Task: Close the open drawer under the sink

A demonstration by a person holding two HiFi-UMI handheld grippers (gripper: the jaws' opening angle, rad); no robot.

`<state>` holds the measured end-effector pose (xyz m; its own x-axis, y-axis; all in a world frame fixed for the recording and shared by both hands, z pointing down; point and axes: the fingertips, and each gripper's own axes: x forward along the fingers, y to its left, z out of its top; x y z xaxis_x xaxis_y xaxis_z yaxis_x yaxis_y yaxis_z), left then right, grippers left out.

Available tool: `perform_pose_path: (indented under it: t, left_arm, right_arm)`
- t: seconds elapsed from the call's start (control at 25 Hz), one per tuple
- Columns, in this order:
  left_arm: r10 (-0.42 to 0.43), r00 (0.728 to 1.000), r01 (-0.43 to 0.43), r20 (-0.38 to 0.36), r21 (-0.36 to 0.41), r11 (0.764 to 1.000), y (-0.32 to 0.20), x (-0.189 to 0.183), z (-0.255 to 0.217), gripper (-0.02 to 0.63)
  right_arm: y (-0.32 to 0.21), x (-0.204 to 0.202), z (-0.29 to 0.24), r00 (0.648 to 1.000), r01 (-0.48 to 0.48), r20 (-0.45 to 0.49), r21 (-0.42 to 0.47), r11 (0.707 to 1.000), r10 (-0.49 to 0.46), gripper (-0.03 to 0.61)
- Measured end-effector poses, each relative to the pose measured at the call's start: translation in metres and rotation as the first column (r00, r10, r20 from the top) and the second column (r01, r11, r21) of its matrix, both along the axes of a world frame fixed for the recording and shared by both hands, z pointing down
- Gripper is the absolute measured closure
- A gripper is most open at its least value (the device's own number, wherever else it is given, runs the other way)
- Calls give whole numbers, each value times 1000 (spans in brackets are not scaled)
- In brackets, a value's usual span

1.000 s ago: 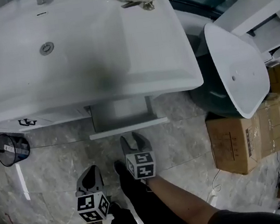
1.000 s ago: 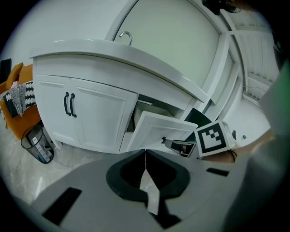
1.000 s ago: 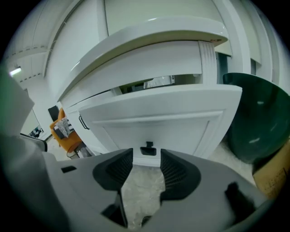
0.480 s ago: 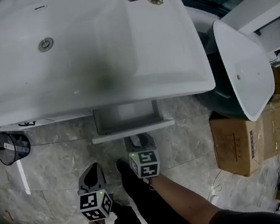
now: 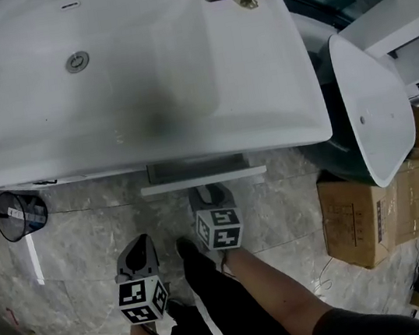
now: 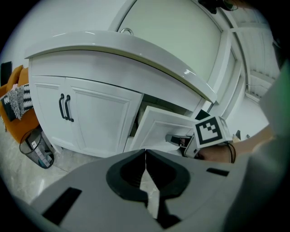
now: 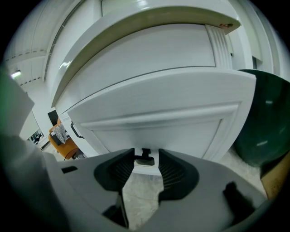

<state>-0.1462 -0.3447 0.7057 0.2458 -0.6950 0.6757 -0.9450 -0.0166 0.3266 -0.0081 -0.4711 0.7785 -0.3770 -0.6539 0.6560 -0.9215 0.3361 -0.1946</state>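
Note:
The white drawer front (image 5: 202, 180) sticks out a little from under the white sink (image 5: 131, 72). My right gripper (image 5: 211, 195) is right at it, open, its marker cube just behind. In the right gripper view the drawer panel (image 7: 158, 118) fills the frame and its small black handle (image 7: 146, 158) sits between the spread fingers of the gripper (image 7: 146, 154), which do not press on it. My left gripper (image 5: 139, 249) hangs lower left over the floor, shut and empty. In the left gripper view its gripper (image 6: 145, 153) has its tips touching, and the drawer (image 6: 158, 129) stands ajar ahead.
A black wire wastebasket (image 5: 18, 214) stands at the left on the marble floor. At the right a white basin (image 5: 374, 109) leans over a dark green tub, with cardboard boxes (image 5: 367, 216) below. Cabinet doors with black handles (image 6: 65, 107) are left of the drawer.
The drawer has slid further in under the sink. My right gripper has moved toward the cabinet with it, and the left gripper has followed a little.

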Motion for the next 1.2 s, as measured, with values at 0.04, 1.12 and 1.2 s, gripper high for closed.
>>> perform_pose_path:
  t: [0.04,1.12,1.2]
  left_arm:
    - [-8,1000,7,3,1,1000,0,-2,0,598]
    - [-71,997,72,-40,33,997,-3,-22,2,598]
    - [-76,996,77,-42,32,997,-2,-23,1,598]
  right_arm:
    - [-7,-1,0,1000,0,0,2,1000,0,405]
    - [-77,-17,1,999,17,-49,81,997,-13,405]
    - [-77,-17,1,999,8,-46,82,997,-4,405]
